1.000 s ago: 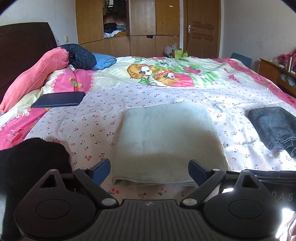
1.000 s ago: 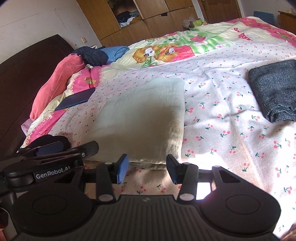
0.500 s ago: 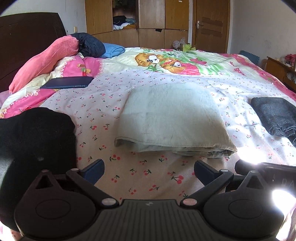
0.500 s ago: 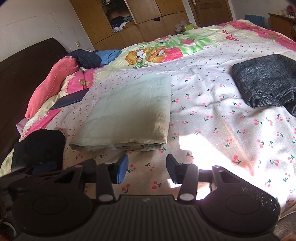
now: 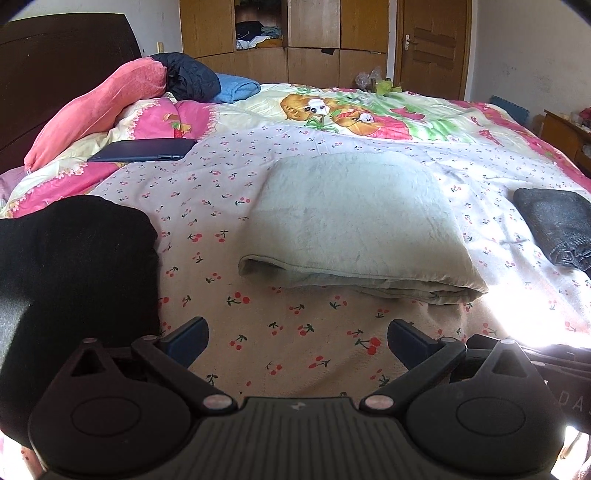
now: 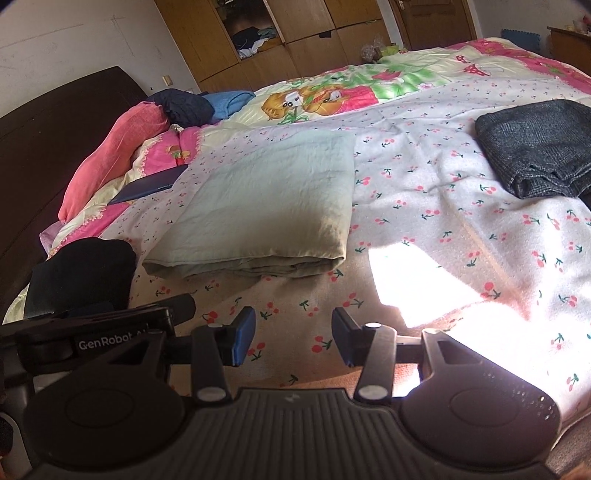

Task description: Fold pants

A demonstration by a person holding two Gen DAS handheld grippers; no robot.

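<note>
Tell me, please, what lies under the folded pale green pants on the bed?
The folded pale green pants rest directly on the cherry-print blanket, which shows all around them. Whatever lies beneath that patch is covered and cannot be seen.

Left wrist view: low over the bed's (image 5: 288, 354) near edge, facing the wardrobe (image 5: 314, 33) squarely. Right wrist view: just beside, angled leftward toward the headboard (image 6: 48, 122). Shared: folded pale green pants (image 5: 354, 221) (image 6: 266, 199), close ahead.
</note>
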